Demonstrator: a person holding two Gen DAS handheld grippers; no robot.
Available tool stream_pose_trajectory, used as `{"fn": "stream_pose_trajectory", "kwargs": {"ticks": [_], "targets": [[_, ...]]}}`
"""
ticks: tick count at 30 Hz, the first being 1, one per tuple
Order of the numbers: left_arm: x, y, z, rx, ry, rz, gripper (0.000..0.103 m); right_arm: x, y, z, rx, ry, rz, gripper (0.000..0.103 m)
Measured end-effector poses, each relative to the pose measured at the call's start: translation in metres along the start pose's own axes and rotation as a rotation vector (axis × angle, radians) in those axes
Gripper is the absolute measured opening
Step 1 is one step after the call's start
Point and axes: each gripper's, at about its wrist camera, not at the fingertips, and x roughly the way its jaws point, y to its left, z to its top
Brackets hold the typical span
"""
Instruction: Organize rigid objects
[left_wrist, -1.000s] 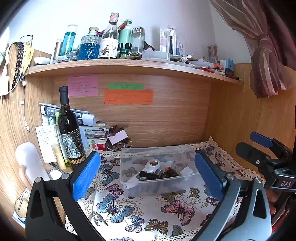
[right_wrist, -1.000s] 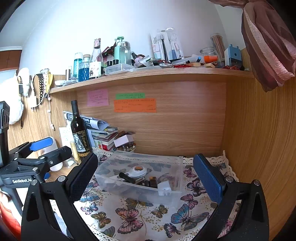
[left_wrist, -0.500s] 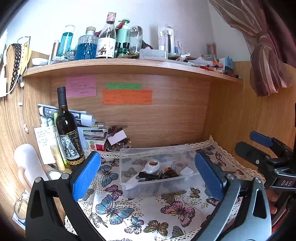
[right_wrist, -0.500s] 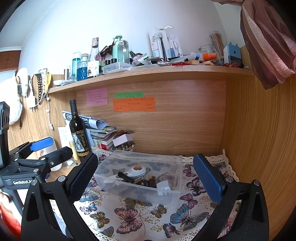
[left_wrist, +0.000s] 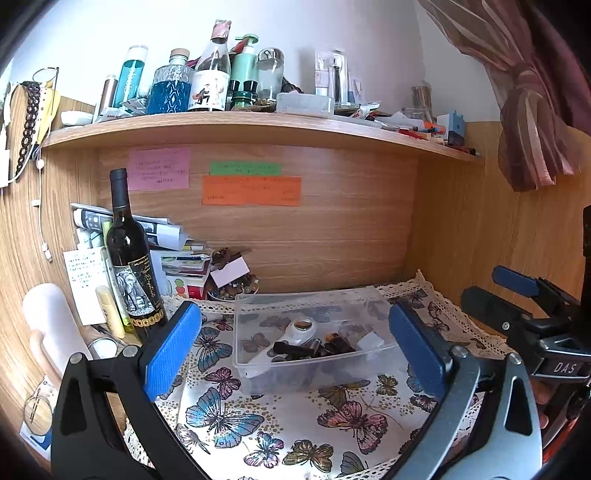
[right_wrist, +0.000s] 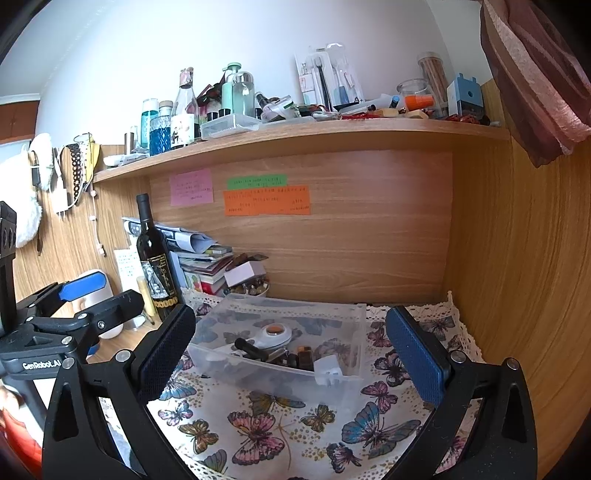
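I have the left gripper (left_wrist: 293, 349) spread wide at the bottom of its frame, holding nothing, with the clear plastic bin (left_wrist: 314, 339) sitting centre frame between its blue pads (left_wrist: 171, 345). The right gripper (right_wrist: 291, 349) is likewise released and empty, and the same bin lies in the middle of its view. Inside the bin I see a white round-headed gadget (left_wrist: 295, 330) at the left and dark little bottles (left_wrist: 325, 345) beside it. The bin rests on the butterfly cloth (left_wrist: 280, 417). A wine bottle (left_wrist: 129, 258) stands upright at centre left.
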Motion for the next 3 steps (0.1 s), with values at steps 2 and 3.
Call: {"fn": "stream_pose_trajectory", "kwargs": {"ticks": [2, 3], "targets": [[0.0009, -0.0005, 0.0002, 0.006, 0.0, -0.003, 0.103, 0.0014, -0.0001, -0.0003, 0.0, 0.002, -0.001, 0.103], [0.0015, -0.0008, 0.0001, 0.009, 0.0, -0.002, 0.103, 0.0019, -0.0002, -0.0004, 0.0, 0.003, -0.001, 0.103]]}}
